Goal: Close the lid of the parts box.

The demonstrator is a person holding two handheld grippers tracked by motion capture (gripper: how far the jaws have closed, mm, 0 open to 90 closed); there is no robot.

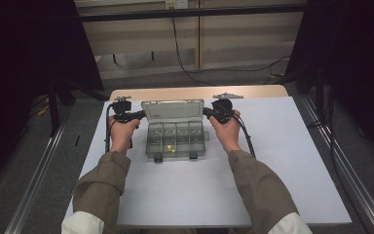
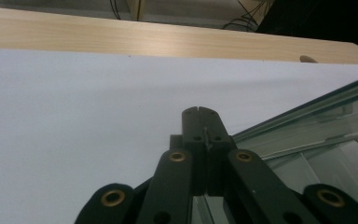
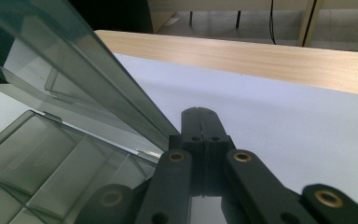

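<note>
Left gripper (image 1: 140,115): jaws closed together, empty, at the lid's 9 o'clock edge.
Box (image 1: 175,142): clear, mid-table, open; lid (image 1: 173,109) raised at its 12 o'clock side.
Beads (image 1: 169,147): yellow, in a 6 o'clock compartment.
Right gripper (image 1: 206,112): jaws closed together, empty, at the lid's 3 o'clock edge.

Legible text, labels, brands, numbers, signs: none. Clear plastic compartment box (image 1: 175,134), raised lid: a faint small mark near the upper left corner in the high view, too small and blurred to read. White tabletop (image 1: 282,161): unmarked. No readable lettering in either gripper view.
</note>
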